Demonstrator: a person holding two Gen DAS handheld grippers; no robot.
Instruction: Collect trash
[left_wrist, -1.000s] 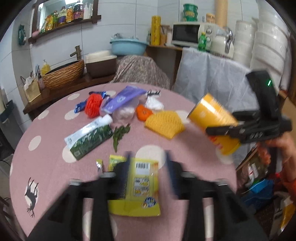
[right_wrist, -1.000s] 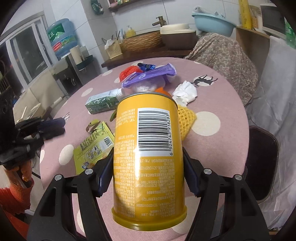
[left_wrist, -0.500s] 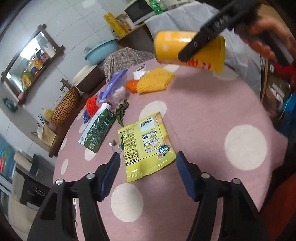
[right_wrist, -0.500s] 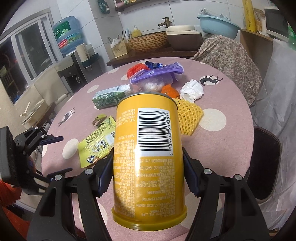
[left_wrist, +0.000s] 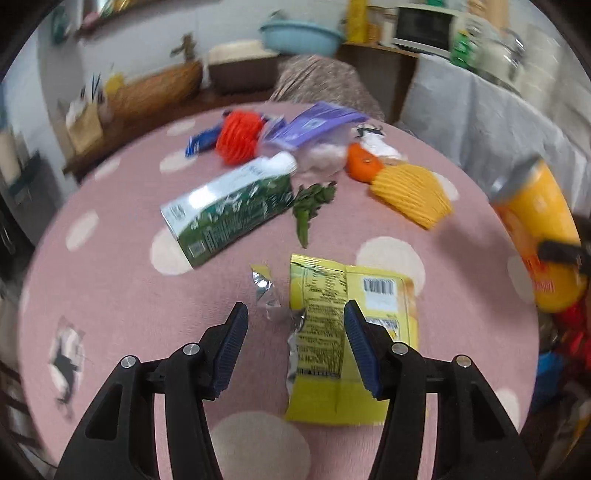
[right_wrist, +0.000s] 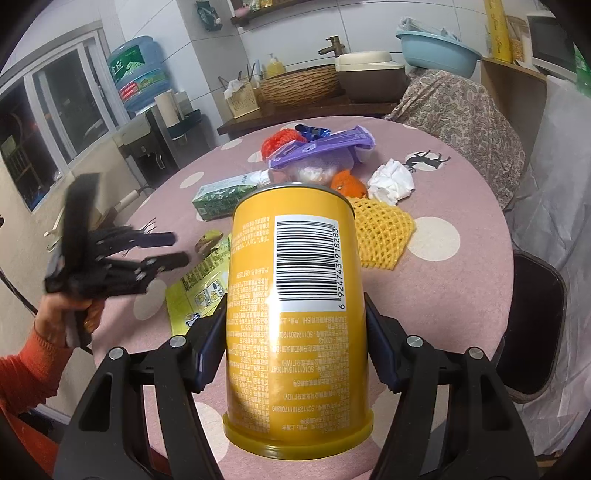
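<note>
- the yellow can (right_wrist: 297, 321) is clamped between the blue pads of the right tool (right_wrist: 295, 345), barcode facing the camera and its rimmed end nearest the lens; it is held clear of the desk (right_wrist: 461, 295), near its edge.
- in the left wrist view the same can (left_wrist: 539, 236) is seen at the far right, tilted, with a dark finger across it (this view is blurred).
- the left tool (left_wrist: 293, 343) is held with its fingers apart and nothing between them, above the yellow snack wrapper (left_wrist: 351, 332), which lies flat on the pink dotted desk (left_wrist: 110, 280).
- a small crumpled foil scrap (left_wrist: 264, 288) lies just left of the wrapper.
- farther back, a green and white carton (left_wrist: 229, 214) lies on its side, with a green leaf sprig (left_wrist: 310, 206) just beside its end.
- a yellow foam net (left_wrist: 413, 194) lies to the right of the sprig, with an orange peel (left_wrist: 362, 168) touching its far edge.
- a purple bag (left_wrist: 314, 123), a red foam net (left_wrist: 240, 136) and a white crumpled tissue (right_wrist: 391, 181) are gathered at the far side of the desk.
</note>
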